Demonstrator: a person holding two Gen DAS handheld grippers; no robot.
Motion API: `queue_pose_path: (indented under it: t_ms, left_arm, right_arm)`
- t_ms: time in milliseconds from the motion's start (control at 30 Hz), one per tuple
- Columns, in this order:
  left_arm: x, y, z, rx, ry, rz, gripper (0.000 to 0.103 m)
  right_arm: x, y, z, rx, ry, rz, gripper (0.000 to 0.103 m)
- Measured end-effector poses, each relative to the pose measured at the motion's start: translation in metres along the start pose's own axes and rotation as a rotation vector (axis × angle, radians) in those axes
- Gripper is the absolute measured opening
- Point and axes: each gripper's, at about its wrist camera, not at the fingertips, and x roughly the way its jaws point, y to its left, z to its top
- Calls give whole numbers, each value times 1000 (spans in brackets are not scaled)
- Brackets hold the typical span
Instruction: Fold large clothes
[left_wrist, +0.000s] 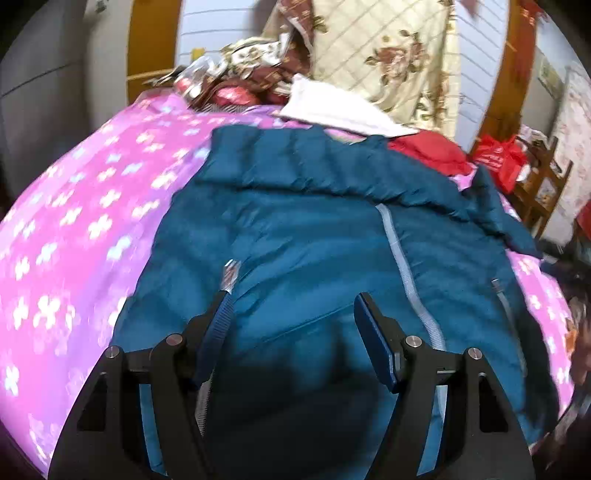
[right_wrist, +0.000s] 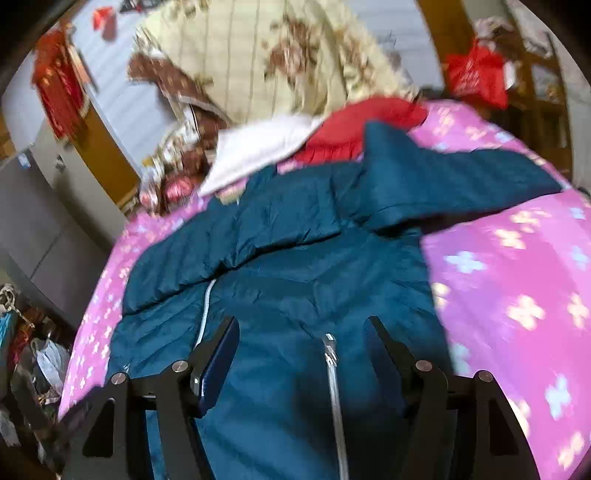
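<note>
A large teal padded jacket (left_wrist: 295, 229) lies spread on a pink flowered bed cover (left_wrist: 74, 221). One sleeve lies folded across its upper chest; the other sleeve (right_wrist: 461, 177) sticks out toward the right. Its pale zip (left_wrist: 402, 266) runs down the front. My left gripper (left_wrist: 293, 299) is open and empty, just above the jacket's lower front, with a pocket zip pull (left_wrist: 231, 275) by its left finger. My right gripper (right_wrist: 301, 326) is open and empty above the same jacket (right_wrist: 295, 266), with a pocket zip (right_wrist: 332, 369) between its fingers.
A white cloth (left_wrist: 332, 107) and a red garment (left_wrist: 432, 151) lie at the bed's far end, with a floral quilt (left_wrist: 388, 48) piled behind. A red bag (left_wrist: 498, 158) sits on a wooden chair at the right. Clutter lies on the floor (right_wrist: 29, 350) left of the bed.
</note>
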Motion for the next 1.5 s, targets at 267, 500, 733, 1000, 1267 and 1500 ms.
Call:
queue_pose_path:
  t_ms: [267, 500, 733, 1000, 1267, 1500]
  left_arm:
    - [26, 16, -16, -24, 20, -14, 68]
    - [29, 27, -14, -63, 27, -110, 69]
    - [30, 26, -14, -68, 31, -105, 69]
    - [25, 19, -18, -58, 32, -34, 69]
    - [-57, -38, -13, 35, -46, 32, 69]
    - [-93, -88, -18, 122, -67, -32, 69]
  right_arm:
    - [123, -9, 70, 105, 94, -153, 67]
    - [168, -18, 98, 238, 112, -140, 11]
    - [145, -24, 80, 206, 99, -184, 10]
    - [18, -47, 38, 91, -3, -82, 63]
    - [-53, -200, 38, 304, -136, -247, 63]
    - [-47, -322, 44, 597, -169, -209, 59]
